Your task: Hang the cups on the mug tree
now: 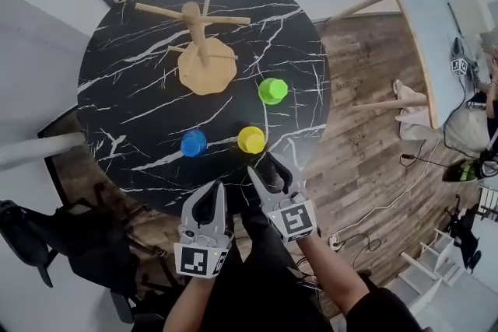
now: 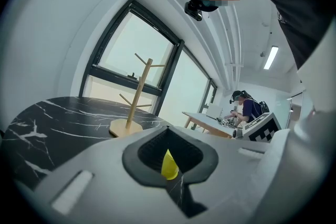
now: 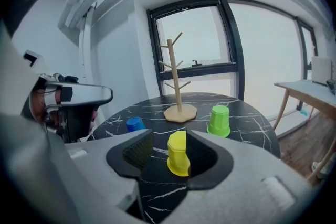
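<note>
table (image 1: 132, 113): is showing black marble with thin white veins
mug tree (image 1: 204, 50): is showing plain pale tan wood
green cup (image 1: 272, 90): is showing bright lime green
yellow cup (image 1: 251, 139): is showing plain yellow
blue cup (image 1: 193, 142): is showing plain blue
left gripper (image 1: 210, 194): is showing light grey, black pads, black-and-white checked marker
right gripper (image 1: 270, 175): is showing the same colours
floor (image 1: 366, 167): is showing brown wood planks

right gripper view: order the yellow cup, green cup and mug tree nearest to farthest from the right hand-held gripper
1. yellow cup: nearest, upside down on the table just ahead of the open right hand-held gripper, in line with its jaws.
2. green cup: farther back, off to the right.
3. mug tree: farthest, at the centre back of the table.
</note>
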{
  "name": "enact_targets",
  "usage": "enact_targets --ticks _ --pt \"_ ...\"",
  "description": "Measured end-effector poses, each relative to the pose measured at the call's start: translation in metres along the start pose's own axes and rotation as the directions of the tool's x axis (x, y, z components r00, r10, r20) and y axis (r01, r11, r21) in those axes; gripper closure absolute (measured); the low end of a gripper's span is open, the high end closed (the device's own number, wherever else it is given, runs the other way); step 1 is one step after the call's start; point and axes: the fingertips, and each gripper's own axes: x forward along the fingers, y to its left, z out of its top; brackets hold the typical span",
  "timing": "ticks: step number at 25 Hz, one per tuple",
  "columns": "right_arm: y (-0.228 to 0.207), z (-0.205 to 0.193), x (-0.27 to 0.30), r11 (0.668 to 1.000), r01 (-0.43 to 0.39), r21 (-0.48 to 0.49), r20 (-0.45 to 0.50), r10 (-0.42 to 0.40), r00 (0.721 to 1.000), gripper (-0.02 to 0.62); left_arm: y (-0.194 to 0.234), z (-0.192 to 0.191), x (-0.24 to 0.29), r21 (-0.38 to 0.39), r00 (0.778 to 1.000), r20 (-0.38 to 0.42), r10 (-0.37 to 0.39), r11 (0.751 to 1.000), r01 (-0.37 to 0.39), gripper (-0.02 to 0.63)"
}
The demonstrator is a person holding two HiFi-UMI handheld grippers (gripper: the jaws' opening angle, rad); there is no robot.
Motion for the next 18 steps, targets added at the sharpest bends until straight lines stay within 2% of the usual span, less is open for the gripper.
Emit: enact_targets --ticks 5,18 --pt "-0.003 -0.02 0.012 1.0 -0.003 0.018 -0.014 0.003 1.0 0.37 0.005 -0.003 0.004 -0.01 1.0 0.0 -0.008 1.0 0.008 0.606" --pt "-0.013 -0.038 0.037 0.999 0.043 0.015 -0.061 -0.042 0.997 0.35 0.019 -0.009 0.016 -0.024 1.0 -0.003 -0.022 0.999 0.022 0.606"
